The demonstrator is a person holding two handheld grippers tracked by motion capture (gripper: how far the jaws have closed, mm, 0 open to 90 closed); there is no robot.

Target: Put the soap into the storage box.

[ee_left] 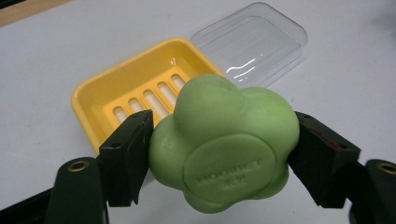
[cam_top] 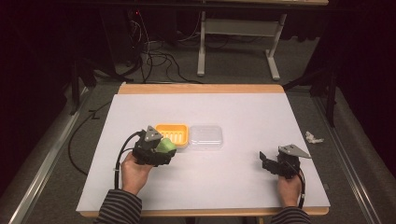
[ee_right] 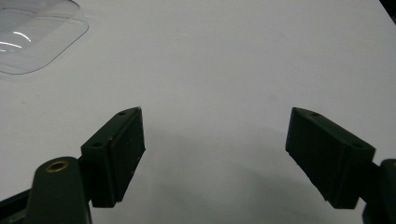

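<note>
Left tongs [ee_left: 219, 158] pinching lobed green soap [ee_left: 224, 149] just short of yellow soap dish [ee_left: 93, 100]; rounded flanks, slip possible. Right tongs [ee_right: 212, 158] spread, idle over worktop [ee_right: 233, 60].

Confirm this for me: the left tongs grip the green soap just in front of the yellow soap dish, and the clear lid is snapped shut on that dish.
Not quite. The clear lid is off, lying on the table beside the yellow soap dish, whose slotted floor is open, as the left gripper view shows. The rest holds: the left tongs grip the green soap just in front of the dish.
</note>
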